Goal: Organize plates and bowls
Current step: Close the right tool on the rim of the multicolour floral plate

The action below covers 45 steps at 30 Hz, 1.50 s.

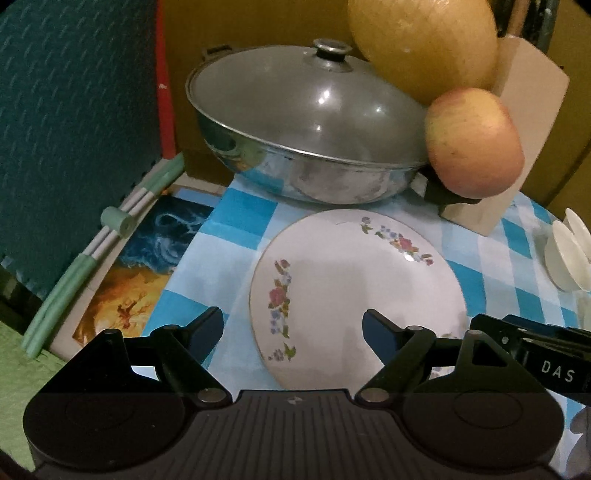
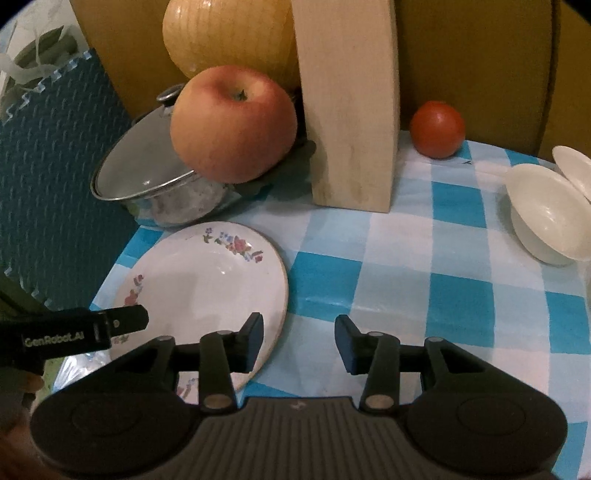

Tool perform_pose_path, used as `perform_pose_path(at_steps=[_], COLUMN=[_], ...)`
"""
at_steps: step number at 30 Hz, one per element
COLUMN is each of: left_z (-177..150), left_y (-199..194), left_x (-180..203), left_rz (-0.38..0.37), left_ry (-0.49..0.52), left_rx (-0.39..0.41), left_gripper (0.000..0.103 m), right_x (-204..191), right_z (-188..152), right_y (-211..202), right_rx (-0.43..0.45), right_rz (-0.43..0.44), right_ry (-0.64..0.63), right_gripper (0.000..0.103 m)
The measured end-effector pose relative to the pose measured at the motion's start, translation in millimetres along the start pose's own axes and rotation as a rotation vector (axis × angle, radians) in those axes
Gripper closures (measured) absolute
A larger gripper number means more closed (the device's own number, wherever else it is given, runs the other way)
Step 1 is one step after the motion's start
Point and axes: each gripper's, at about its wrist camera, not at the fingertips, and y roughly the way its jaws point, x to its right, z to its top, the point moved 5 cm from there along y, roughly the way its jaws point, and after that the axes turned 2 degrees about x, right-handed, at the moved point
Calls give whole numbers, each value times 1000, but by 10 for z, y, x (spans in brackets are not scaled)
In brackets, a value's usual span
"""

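A white plate with flower prints (image 1: 354, 291) lies flat on the blue-and-white checked cloth; it also shows in the right wrist view (image 2: 207, 284). My left gripper (image 1: 293, 334) is open and empty, its fingers straddling the plate's near left rim just above it. My right gripper (image 2: 299, 343) is open and empty, its left finger over the plate's right rim. Its tip shows in the left wrist view (image 1: 535, 347). White bowls (image 2: 546, 218) lean together at the right, also seen in the left wrist view (image 1: 569, 254).
A lidded steel pan (image 1: 303, 136) stands behind the plate. An apple (image 2: 234, 123) rests on its handle, with a yellow melon (image 2: 229, 33) behind. A wooden block (image 2: 351, 107) and a tomato (image 2: 437, 129) stand further right. A teal foam mat (image 1: 74, 129) rises at left.
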Motion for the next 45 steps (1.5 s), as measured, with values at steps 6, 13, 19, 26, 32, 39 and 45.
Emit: perform_pose_path(at_steps=[6, 13, 19, 26, 32, 39, 45], left_z=[44, 67, 82, 56, 51, 41, 41], left_y=[83, 190, 275, 275, 247, 279, 290], left_x=[50, 4, 28, 116, 88, 152, 187], left_rz=[-12, -23, -54, -16, -53, -32, -6], left_ry=[29, 5, -2, 72, 54, 85, 90], left_rx=[1, -20, -38, -29, -40, -32, -30], left_gripper=[16, 16, 19, 23, 25, 19, 23], right_x=[21, 26, 14, -69, 25, -12, 12], right_z=[-2, 9, 21, 13, 22, 19, -9], right_y=[117, 200, 230, 252, 230, 243, 228], right_rx=[-14, -22, -11, -15, -47, -30, -20], right_rz=[3, 27, 42, 108, 148, 149, 133], right_ry=[12, 33, 42, 29, 101, 81, 81], right_gripper=[64, 63, 63, 75, 77, 77, 84])
